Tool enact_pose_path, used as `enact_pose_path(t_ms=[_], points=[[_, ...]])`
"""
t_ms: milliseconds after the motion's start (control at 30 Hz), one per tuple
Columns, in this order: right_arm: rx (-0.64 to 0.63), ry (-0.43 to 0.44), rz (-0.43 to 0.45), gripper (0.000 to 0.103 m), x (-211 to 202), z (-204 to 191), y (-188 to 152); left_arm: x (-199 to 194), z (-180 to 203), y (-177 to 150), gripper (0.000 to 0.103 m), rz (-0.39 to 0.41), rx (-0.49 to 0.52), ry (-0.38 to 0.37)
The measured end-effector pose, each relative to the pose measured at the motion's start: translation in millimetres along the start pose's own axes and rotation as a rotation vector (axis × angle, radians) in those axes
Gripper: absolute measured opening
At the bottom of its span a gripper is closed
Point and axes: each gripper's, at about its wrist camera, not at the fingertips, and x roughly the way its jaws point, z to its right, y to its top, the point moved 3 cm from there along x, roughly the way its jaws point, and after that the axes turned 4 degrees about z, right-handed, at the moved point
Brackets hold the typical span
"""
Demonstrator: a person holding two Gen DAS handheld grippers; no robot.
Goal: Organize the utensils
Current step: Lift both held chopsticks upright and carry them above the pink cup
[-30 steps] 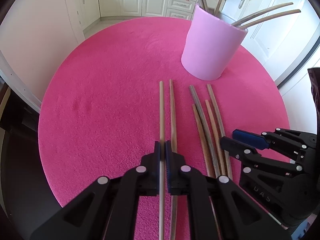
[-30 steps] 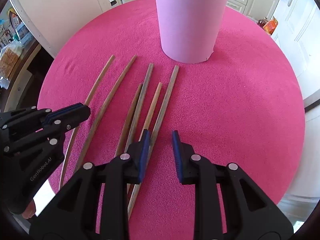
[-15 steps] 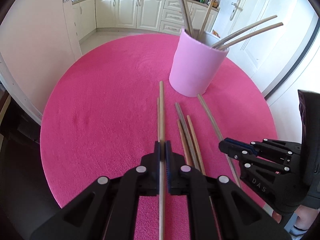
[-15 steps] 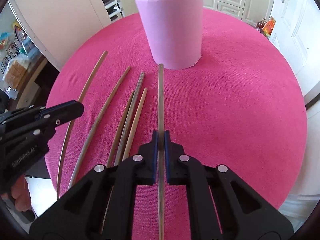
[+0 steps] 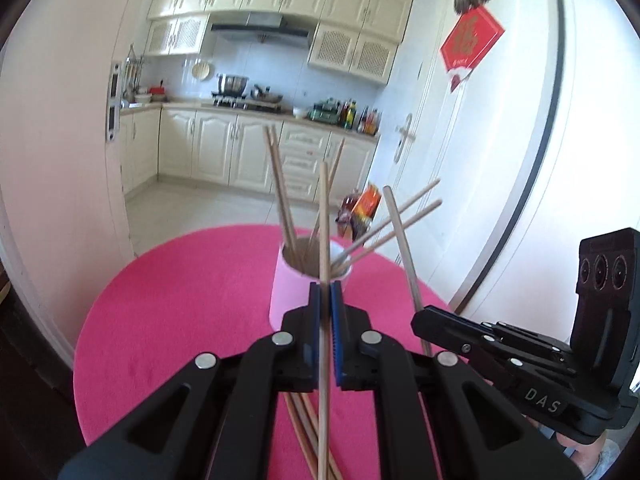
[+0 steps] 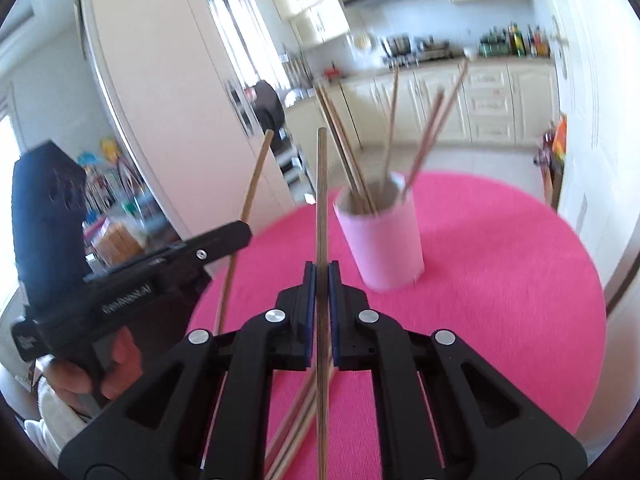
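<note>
A pink cup (image 5: 290, 292) (image 6: 384, 240) stands on the round pink table (image 5: 180, 304) and holds several wooden chopsticks. My left gripper (image 5: 325, 294) is shut on a light wooden chopstick (image 5: 324, 220), lifted and pointing up and forward toward the cup. My right gripper (image 6: 321, 274) is shut on a darker wooden chopstick (image 6: 321, 200), also lifted. In the left wrist view the right gripper (image 5: 420, 318) shows with its stick (image 5: 402, 244); in the right wrist view the left gripper (image 6: 244, 234) shows with its stick (image 6: 246, 208). Other chopsticks (image 5: 304, 424) (image 6: 296, 428) lie on the table below.
A white door (image 5: 500, 168) stands to the right of the table. Kitchen cabinets (image 5: 224, 152) are far behind. A white wall panel (image 6: 160, 100) stands at the table's left. A hand (image 6: 100, 368) holds the left gripper's handle.
Both grippers have risen and tilted up from the table, each carrying its chopstick. The right gripper was open a second ago and closed on its stick.
</note>
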Motion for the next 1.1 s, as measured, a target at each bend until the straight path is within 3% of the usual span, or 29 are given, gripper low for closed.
enact_pose_path(t_ms=[233,467,867,1100], points=[[-0.055,0.011,0.302,0.006,-1.4,-2.0,41.4,4.1,20.5,36.2,0.006,0.305,0.030,-0.060],[-0.084,-0.012,0.550,0.006,5.2,14.1,73.5,14.8,22.1,63.7,0.006,0.510,0.011,-0.055],[-0.076,-0.020,0.645,0.007,38.6,32.8,91.1,71.7,-8.0,84.8,0.006,0.580,-0.048,0.011],[-0.100,-0.030,0.632,0.007,51.9,37.1,88.7,99.7,-17.6,78.5,0.006,0.529,-0.063,0.025]])
